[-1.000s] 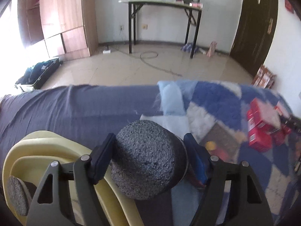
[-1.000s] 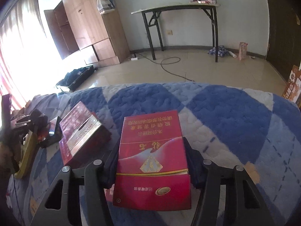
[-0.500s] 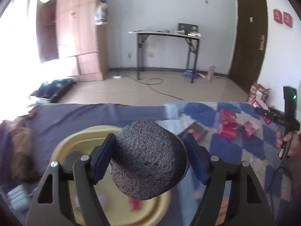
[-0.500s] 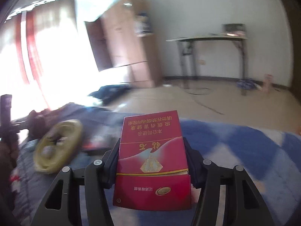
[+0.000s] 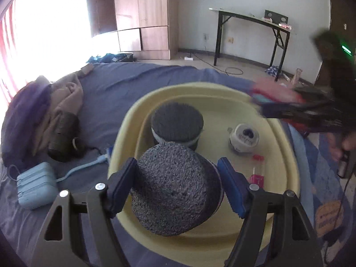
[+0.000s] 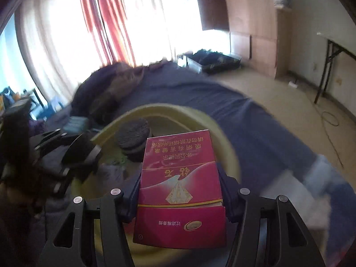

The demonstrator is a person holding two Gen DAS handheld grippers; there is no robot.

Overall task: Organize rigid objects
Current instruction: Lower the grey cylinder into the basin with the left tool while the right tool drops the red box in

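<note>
Left tool (image 5: pixel 176 183) clamped on a grey foam cylinder (image 5: pixel 175 191), blue pads pressing both sides; cylinder held over the near half of the yellow basin (image 5: pixel 287 155). Right tool (image 6: pixel 179 191) clamped on a red cigarette pack (image 6: pixel 181 191), pack upright between the fingers and hovering over the basin's near-right rim (image 6: pixel 231 153). Basin sits on the bed (image 5: pixel 124 86), on dark blue sheet. Inside it: a second foam cylinder (image 5: pixel 176 125) at the far-left side, just beyond the held one; a white roll of tape (image 5: pixel 243 138) toward the far right; a small pink packet (image 5: pixel 258 171) near the right wall. Bare basin floor shows between tape and packet and along the near wall. In the left wrist view the right tool enters blurred over the basin's far-right rim. Left of the basin, on the sheet: a pale blue power bank (image 5: pixel 36 185) with cable, and bunched clothing (image 5: pixel 44 111) toward the bed's left edge.
</note>
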